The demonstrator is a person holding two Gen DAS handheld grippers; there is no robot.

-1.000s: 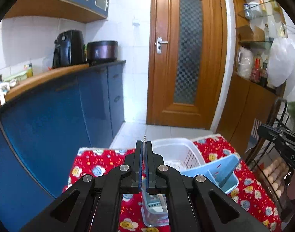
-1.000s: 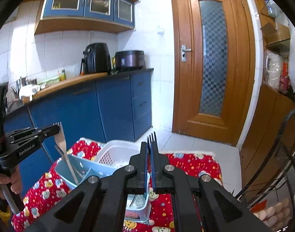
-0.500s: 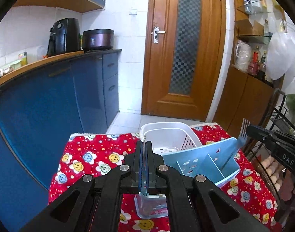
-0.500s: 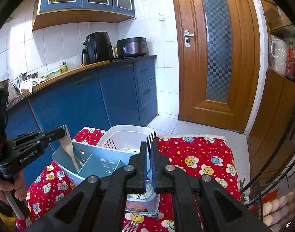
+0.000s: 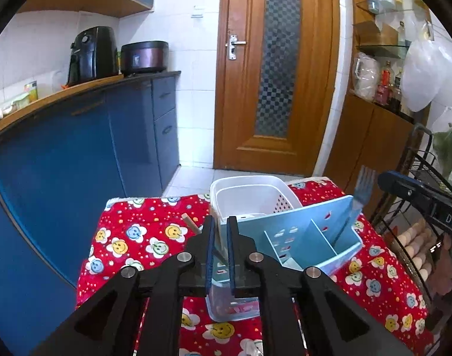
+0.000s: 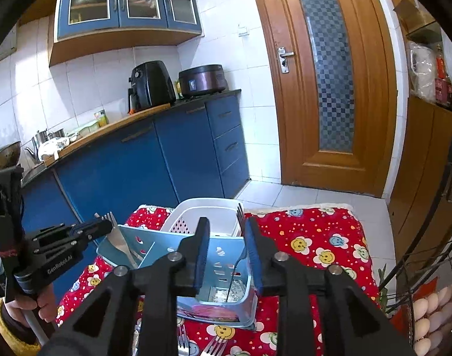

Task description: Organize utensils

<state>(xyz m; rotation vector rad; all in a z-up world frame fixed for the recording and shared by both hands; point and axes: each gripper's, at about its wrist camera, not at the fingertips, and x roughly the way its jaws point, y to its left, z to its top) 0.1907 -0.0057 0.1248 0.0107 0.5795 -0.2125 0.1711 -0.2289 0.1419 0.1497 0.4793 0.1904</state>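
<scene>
1. The right gripper (image 6: 226, 237) is opening its fingers, and the gap is already wide. A metal fork (image 6: 240, 215) stands between them, tines up. Its handle runs down along the inner side of the right finger into the right-end compartment of the blue utensil caddy (image 6: 220, 255). Whether it touches that finger I cannot tell, but the fingers do not clamp it.
2. The left gripper (image 5: 220, 249) is also opening, but its gap is only narrow. In the right wrist view its tip is at the neck of a second fork (image 6: 117, 237). That fork stands tilted in the left-end compartment, tines up.
3. The caddy leans on a white basket (image 5: 249, 195) and rests over a clear container (image 5: 234, 305) on the surface with the red cloth (image 6: 314, 237).
4. The relation that matters: both forks have their long axis nearly upright, across the line of the fingers. I judge that each gripper should draw back along its own line, not sideways. A sideways move could tip the fork or the leaning caddy.
5. More forks (image 6: 215, 347) lie flat on the cloth, just below the right gripper. The right hand seems nearer to them, and it must point more downward to reach them.
</scene>
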